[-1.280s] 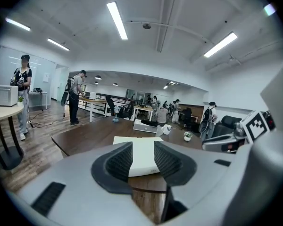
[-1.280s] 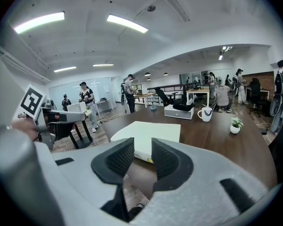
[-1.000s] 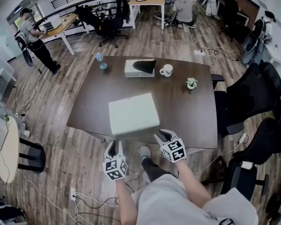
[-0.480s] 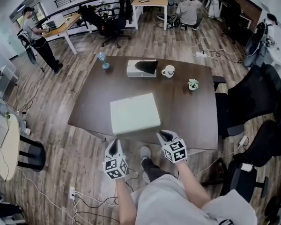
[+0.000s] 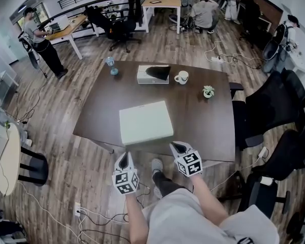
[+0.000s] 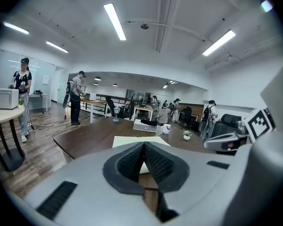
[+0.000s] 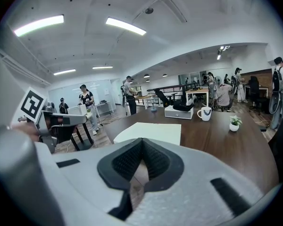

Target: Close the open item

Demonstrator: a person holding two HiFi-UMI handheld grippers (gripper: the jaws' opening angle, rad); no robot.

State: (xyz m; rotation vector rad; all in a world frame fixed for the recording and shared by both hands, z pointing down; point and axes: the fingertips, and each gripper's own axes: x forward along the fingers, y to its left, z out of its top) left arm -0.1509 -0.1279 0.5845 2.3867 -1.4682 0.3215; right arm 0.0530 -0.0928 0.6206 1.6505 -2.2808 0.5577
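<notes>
A flat pale box (image 5: 145,122) lies on the dark table (image 5: 203,121) near its front edge, with its lid down. It also shows ahead of the jaws as a pale box (image 6: 125,141) in the left gripper view and a pale box (image 7: 153,132) in the right gripper view. My left gripper (image 5: 123,157) hangs below the table's near edge, left of the box. Its jaws are closing and the pads (image 6: 132,161) meet on nothing. My right gripper (image 5: 177,146) sits at the front edge, right of the box. Its jaws are closing too, and the pads (image 7: 155,160) meet with nothing between them.
At the table's back stand a white box holding a black thing (image 5: 152,74), a white mug (image 5: 181,77), a small potted plant (image 5: 208,91) and a blue glass (image 5: 110,64). Black office chairs (image 5: 274,105) crowd the right side. People stand at desks farther off.
Both grippers' jaws have narrowed until they meet. The grippers stay in the same place in front of the table, and the box has not moved.
</notes>
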